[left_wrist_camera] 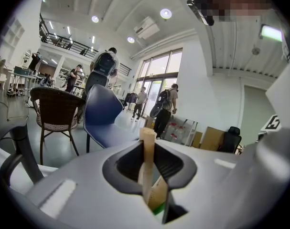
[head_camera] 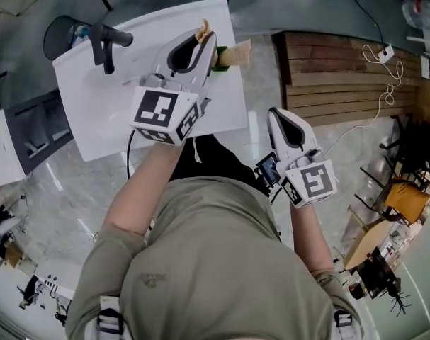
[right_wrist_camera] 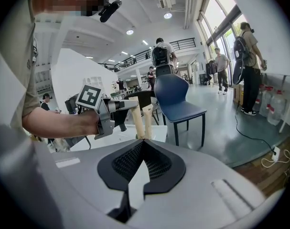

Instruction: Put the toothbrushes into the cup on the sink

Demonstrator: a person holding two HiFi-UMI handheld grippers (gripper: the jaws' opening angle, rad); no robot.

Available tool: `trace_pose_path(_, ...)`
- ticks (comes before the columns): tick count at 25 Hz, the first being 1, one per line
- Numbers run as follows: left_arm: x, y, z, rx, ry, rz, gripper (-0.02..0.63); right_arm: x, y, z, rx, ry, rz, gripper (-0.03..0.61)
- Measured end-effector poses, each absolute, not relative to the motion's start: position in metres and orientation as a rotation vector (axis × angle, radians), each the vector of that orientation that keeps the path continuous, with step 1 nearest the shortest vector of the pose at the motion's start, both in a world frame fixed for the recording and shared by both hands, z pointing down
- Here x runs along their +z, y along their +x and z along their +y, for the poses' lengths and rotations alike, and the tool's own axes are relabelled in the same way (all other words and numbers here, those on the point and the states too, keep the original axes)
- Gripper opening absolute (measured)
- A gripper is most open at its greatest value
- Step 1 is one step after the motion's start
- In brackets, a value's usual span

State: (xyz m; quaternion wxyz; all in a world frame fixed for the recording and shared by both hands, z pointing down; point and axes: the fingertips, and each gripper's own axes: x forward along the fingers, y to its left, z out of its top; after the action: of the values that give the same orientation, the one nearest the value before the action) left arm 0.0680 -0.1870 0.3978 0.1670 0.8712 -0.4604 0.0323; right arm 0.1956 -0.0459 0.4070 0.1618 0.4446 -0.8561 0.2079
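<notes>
My left gripper (head_camera: 209,44) is over the back right corner of the white sink (head_camera: 115,112), shut on a pale wooden toothbrush (head_camera: 202,28) that stands upright between its jaws (left_wrist_camera: 147,156). Just beneath it is the green cup (head_camera: 220,59), its rim showing under the jaws (left_wrist_camera: 159,208). A second wooden toothbrush (right_wrist_camera: 147,120) stands beside the held one (right_wrist_camera: 135,118) in the right gripper view. My right gripper (head_camera: 275,112) hangs off the sink's right side over the floor, shut with nothing in it (right_wrist_camera: 144,141). The cup is hidden in that view.
A black faucet (head_camera: 105,41) rises at the sink's back left. Wooden decking (head_camera: 342,76) with a white cable (head_camera: 386,83) lies to the right. A blue chair (right_wrist_camera: 176,101) and a wicker chair (left_wrist_camera: 56,111) stand beyond; several people walk far off.
</notes>
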Motion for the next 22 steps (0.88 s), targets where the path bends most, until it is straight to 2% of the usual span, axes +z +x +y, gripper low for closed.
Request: trace_pose_path(22,0.417,0.08,-0.179,0.103,2.486,-1.315,0.061,0.418,0.196,-0.049,0.605,1.26,-2.438,0.011)
